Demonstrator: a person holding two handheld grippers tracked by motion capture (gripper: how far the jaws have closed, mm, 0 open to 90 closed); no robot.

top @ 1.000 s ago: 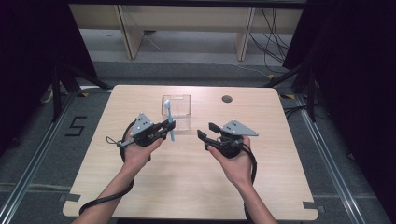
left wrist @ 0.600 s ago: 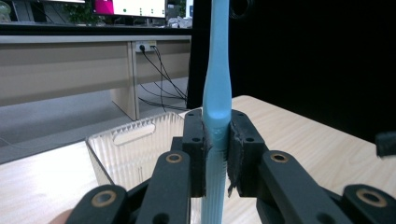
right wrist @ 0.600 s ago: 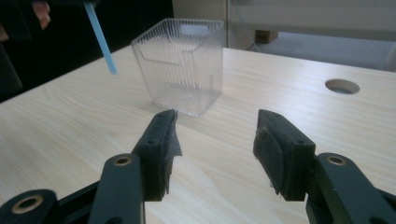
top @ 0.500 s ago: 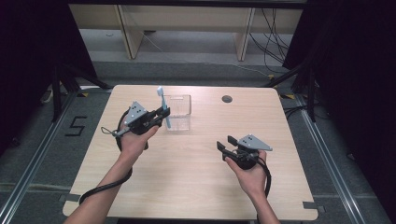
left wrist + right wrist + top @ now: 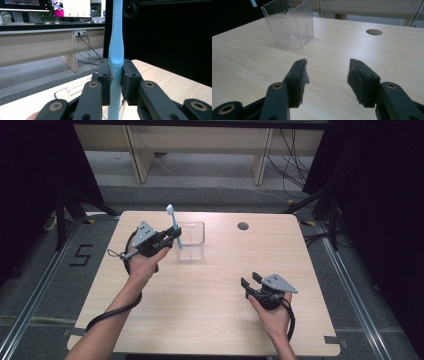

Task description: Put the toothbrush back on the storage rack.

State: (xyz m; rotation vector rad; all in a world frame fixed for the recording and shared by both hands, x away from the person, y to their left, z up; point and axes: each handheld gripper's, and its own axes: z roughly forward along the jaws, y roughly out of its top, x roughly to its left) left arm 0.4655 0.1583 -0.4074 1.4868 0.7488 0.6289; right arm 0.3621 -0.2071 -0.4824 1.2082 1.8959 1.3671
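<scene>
A light blue toothbrush (image 5: 173,225) stands upright in my left gripper (image 5: 171,236), which is shut on its handle just left of the clear plastic box (image 5: 191,240). In the left gripper view both pads clamp the toothbrush (image 5: 116,50), and the ribbed rim of the clear box (image 5: 72,88) lies below and behind the jaws. My right gripper (image 5: 250,281) hangs low over the table at the front right, open with nothing between its fingers. In the right gripper view that gripper (image 5: 327,75) points toward the clear box (image 5: 290,23), which stands empty on the wood.
The light wooden table (image 5: 210,310) has a round cable hole (image 5: 243,226) at the back right. A black cable (image 5: 112,312) trails from the left gripper along the forearm. Dark floor with metal rails surrounds the table.
The left gripper has carried the toothbrush up and to the left, turning it upright beside the box. The right hand has dropped back toward the front right of the table.
</scene>
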